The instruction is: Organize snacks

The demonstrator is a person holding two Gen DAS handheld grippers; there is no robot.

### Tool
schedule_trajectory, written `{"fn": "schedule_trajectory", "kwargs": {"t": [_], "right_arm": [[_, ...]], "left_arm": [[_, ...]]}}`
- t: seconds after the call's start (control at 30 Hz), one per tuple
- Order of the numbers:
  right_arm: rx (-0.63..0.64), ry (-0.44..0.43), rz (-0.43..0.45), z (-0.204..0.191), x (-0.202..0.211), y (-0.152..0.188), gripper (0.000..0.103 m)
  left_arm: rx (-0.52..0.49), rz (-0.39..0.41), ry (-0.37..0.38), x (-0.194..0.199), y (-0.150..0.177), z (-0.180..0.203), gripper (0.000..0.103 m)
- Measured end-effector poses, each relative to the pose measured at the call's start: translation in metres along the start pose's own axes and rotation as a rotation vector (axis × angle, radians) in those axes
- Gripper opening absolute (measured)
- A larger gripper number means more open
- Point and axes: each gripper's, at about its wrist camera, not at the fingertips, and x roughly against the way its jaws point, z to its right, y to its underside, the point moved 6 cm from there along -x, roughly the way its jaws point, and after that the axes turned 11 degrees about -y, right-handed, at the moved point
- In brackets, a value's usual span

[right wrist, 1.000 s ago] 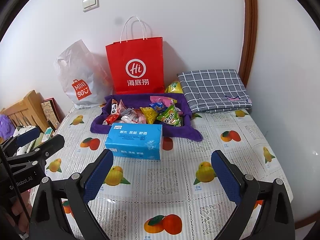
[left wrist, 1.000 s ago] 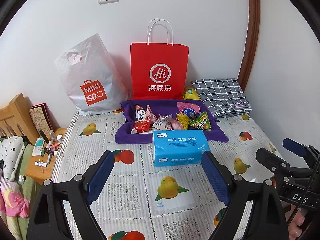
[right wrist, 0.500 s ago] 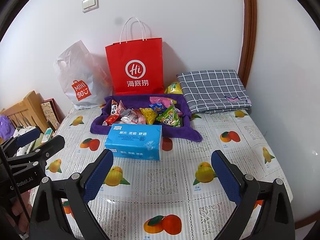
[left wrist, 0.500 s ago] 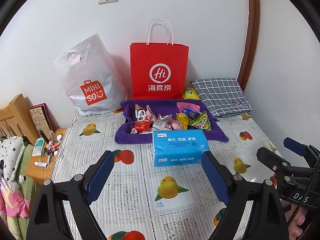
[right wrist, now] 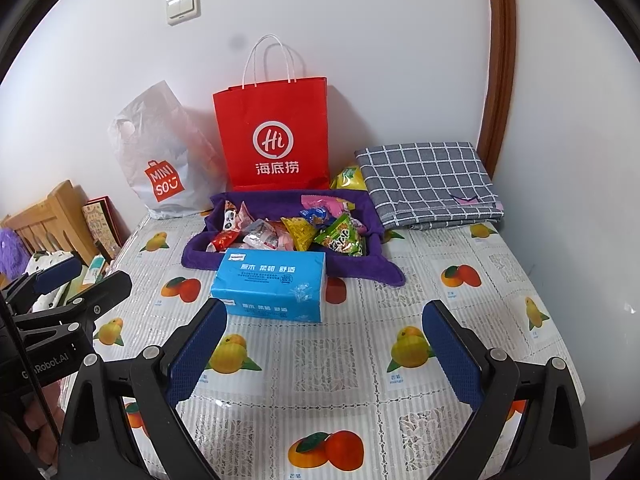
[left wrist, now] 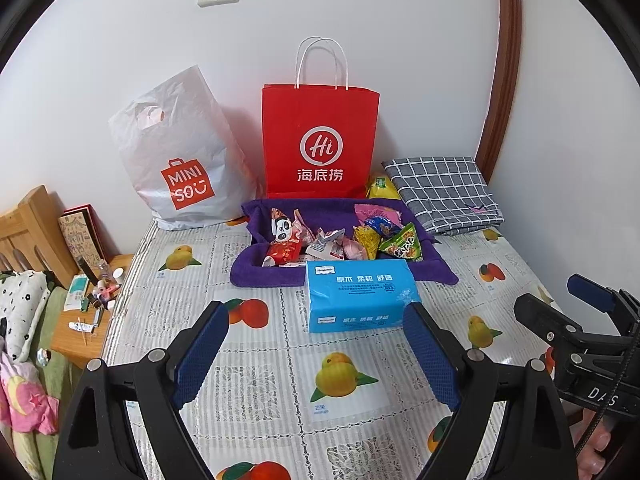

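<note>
Several wrapped snacks (left wrist: 340, 236) (right wrist: 296, 228) lie heaped on a purple cloth tray (left wrist: 256, 276) (right wrist: 200, 256) at the back of a fruit-print table. A green snack pack (left wrist: 404, 244) (right wrist: 342, 236) sits at the heap's right end. A blue tissue pack (left wrist: 360, 294) (right wrist: 272, 286) lies just in front of the tray. My left gripper (left wrist: 316, 316) hovers open over the table, short of the tissue pack, nothing between its fingers. My right gripper (right wrist: 324, 312) is open and empty too, to the right of the left one. Each gripper shows at the edge of the other's view.
A red paper bag (left wrist: 320, 140) (right wrist: 274, 136) and a white plastic bag (left wrist: 176, 152) (right wrist: 160, 160) stand against the wall behind the tray. A folded checked cloth (left wrist: 444, 192) (right wrist: 428, 184) lies at the back right, a yellow pack (left wrist: 382, 188) beside it. A cluttered wooden stand (left wrist: 88, 308) is left of the table.
</note>
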Motion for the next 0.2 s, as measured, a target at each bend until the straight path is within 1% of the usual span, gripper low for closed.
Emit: {"fn": "schedule_trajectory", "kwargs": {"t": [0.2], "right_arm": [[0.000,0.000,0.000,-0.0002,0.0002,0.0003,0.097]], "left_arm": [[0.000,0.001,-0.003,-0.0011,-0.0001,-0.0009,0.088]]}}
